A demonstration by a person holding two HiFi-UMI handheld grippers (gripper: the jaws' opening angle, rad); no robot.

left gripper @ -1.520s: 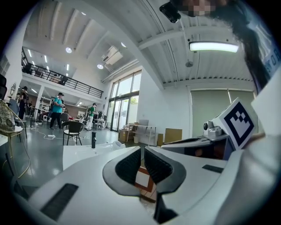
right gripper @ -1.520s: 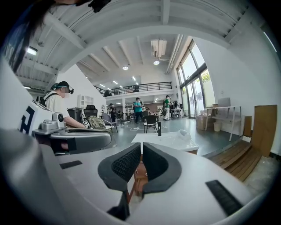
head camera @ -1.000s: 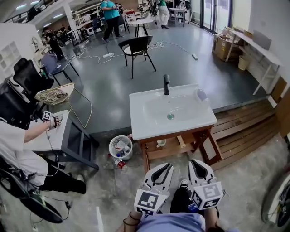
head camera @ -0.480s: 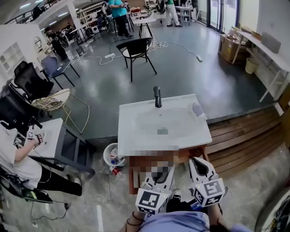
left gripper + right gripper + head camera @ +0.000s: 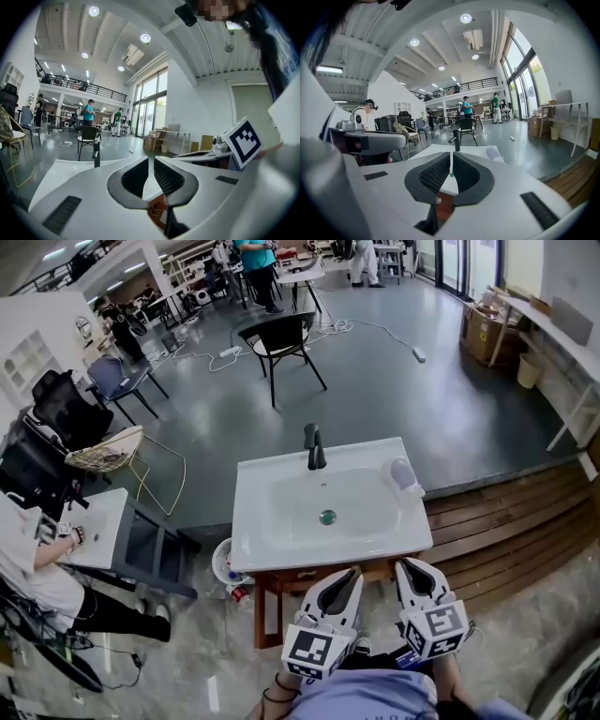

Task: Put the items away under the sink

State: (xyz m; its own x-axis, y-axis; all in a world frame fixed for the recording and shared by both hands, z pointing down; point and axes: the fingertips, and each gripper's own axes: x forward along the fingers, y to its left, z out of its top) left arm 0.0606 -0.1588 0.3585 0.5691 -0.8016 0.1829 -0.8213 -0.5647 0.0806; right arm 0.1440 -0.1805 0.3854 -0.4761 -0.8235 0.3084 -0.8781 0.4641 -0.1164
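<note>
Left gripper (image 5: 351,574) and right gripper (image 5: 413,566), side by side at the lower edge of the head view, both pointing toward the sink (image 5: 258,540). In the left gripper view the left gripper (image 5: 149,158) has its jaws pressed together, with nothing between the ribbed pads. In the right gripper view the right gripper (image 5: 451,154) is likewise closed and empty. The tips of both stand at the near rim of the white sink, above its wooden stand (image 5: 270,604); whether they touch the rim cannot be told. The space under the basin is hidden from the head view by the sink top.

On the sink: a black tap (image 5: 314,448) at the middle of the far rim, a green drain (image 5: 327,517) in the bowl, and a pale rounded item (image 5: 403,472) on the far right corner.

Beside the stand, on the left, a wastebasket (image 5: 222,562). Beyond the sink, a black chair (image 5: 279,337) on the grey floor. Far left, a seated person (image 5: 33,573) at a white table (image 5: 98,521). Right of the sink, wooden decking (image 5: 506,526).
</note>
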